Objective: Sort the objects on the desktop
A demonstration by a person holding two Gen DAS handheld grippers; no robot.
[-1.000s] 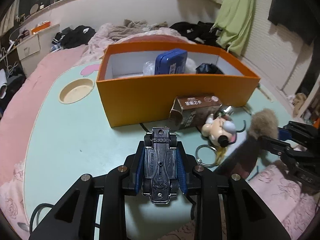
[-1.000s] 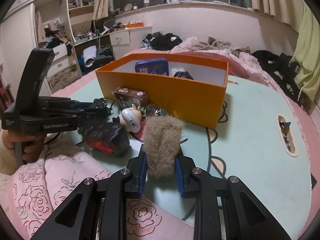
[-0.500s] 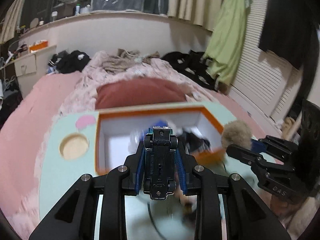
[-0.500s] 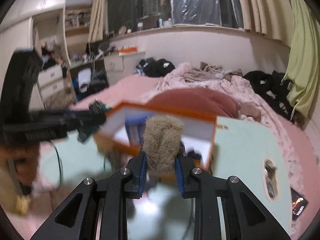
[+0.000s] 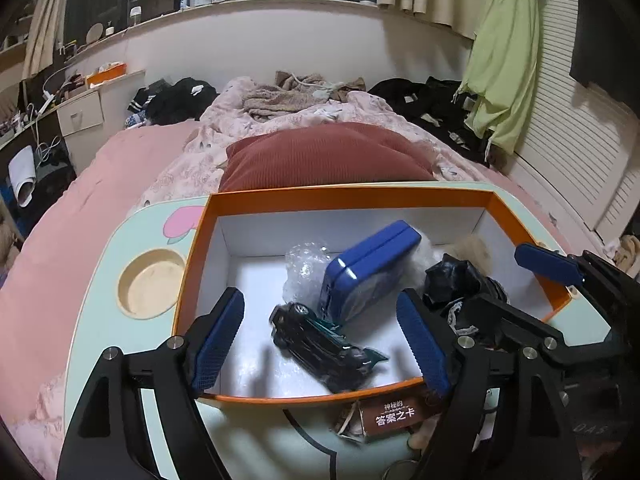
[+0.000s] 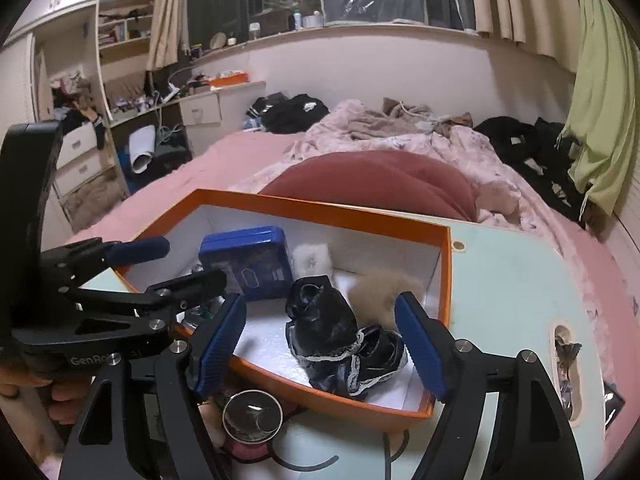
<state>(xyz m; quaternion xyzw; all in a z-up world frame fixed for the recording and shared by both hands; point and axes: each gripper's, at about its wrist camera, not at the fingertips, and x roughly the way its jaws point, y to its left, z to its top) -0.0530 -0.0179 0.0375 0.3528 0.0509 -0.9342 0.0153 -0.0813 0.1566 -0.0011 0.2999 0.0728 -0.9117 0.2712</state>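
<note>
An orange box (image 5: 200, 236) with a white inside stands on the mint table (image 5: 96, 272). A dark toy car (image 5: 324, 346) lies in it beside a blue tin (image 5: 368, 264), bubble wrap (image 5: 304, 268) and a black pouch (image 5: 456, 284). My left gripper (image 5: 320, 344) hangs open and empty over the car. In the right wrist view the brown fur ball (image 6: 380, 292) lies in the box (image 6: 444, 268) next to the black pouch (image 6: 328, 320) and the blue tin (image 6: 248, 260). My right gripper (image 6: 320, 344) is open and empty above them.
A small brown card box (image 5: 392, 416) and a key ring (image 5: 396, 472) lie on the table in front of the orange box. A round metal piece (image 6: 252, 416) shows there too. A round cup recess (image 5: 148, 284) sits left. A bed with a red cushion (image 5: 328, 156) lies behind.
Both grippers rose over the box and opened. The toy car dropped from the left gripper and the fur ball from the right; both now lie inside the box.
</note>
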